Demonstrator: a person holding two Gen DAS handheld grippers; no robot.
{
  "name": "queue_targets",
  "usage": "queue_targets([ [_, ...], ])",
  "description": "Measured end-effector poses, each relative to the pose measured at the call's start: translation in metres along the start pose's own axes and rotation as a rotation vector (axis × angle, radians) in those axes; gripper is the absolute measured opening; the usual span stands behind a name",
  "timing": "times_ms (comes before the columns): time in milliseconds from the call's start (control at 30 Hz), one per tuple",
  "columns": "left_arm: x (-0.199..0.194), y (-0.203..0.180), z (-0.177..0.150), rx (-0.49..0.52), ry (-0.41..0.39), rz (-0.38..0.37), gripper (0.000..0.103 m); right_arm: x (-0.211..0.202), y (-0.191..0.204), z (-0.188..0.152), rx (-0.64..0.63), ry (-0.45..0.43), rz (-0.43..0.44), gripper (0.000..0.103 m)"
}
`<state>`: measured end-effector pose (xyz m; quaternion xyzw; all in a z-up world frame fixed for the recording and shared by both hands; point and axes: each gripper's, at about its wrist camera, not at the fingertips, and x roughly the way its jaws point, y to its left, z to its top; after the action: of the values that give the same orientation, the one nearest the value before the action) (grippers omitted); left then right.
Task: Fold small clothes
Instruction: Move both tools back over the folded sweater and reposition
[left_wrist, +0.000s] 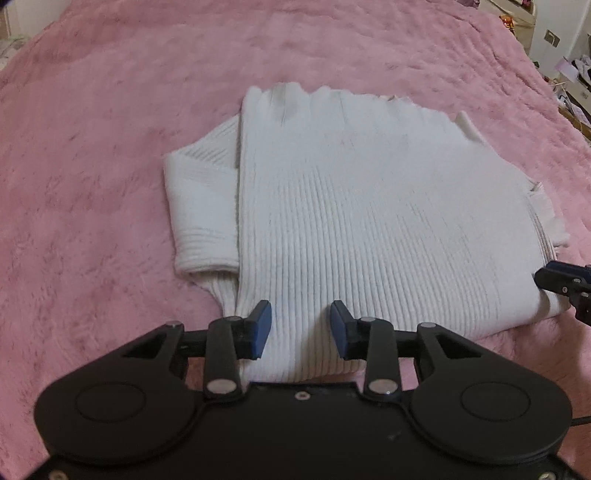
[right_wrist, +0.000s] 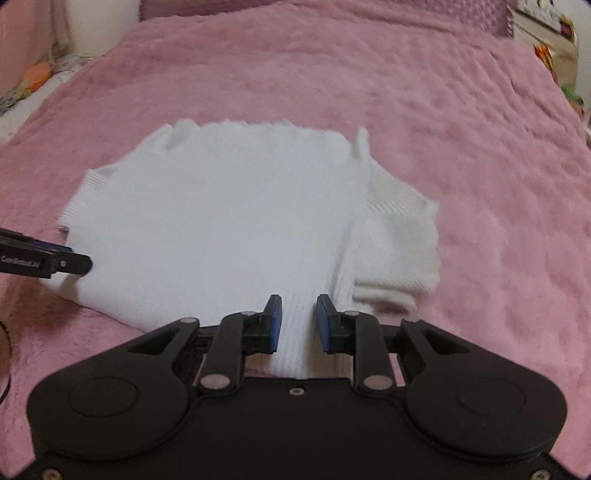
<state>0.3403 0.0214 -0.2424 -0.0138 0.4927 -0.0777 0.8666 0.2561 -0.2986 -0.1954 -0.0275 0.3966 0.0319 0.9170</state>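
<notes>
A white ribbed knit sweater (left_wrist: 369, 206) lies folded on the pink bedspread (left_wrist: 110, 147), with one sleeve tucked out at its left side. My left gripper (left_wrist: 300, 314) is open, its blue pads over the sweater's near edge. In the right wrist view the same sweater (right_wrist: 221, 221) lies ahead, a sleeve sticking out at its right. My right gripper (right_wrist: 298, 306) is open, with the near fold of the sweater between its blue pads. Each gripper's tip shows in the other view, the right one (left_wrist: 561, 280) and the left one (right_wrist: 70, 264), both at the sweater's near corners.
The pink fluffy bedspread (right_wrist: 480, 147) covers the bed all around the sweater. Shelves and clutter (left_wrist: 569, 74) stand past the bed's far right edge. A patterned pillow or cloth (right_wrist: 33, 85) lies at the bed's far left.
</notes>
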Motion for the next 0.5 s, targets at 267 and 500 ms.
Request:
queue_targets([
  [267,0.011,0.002,-0.005,-0.003,0.006,-0.009,0.040,0.009,-0.002,-0.007,0.024,0.018,-0.015,0.021],
  [500,-0.023,0.017,0.014,0.014,-0.055,-0.012,0.039,-0.024,0.060,0.008,-0.171,-0.132,-0.042,0.047],
])
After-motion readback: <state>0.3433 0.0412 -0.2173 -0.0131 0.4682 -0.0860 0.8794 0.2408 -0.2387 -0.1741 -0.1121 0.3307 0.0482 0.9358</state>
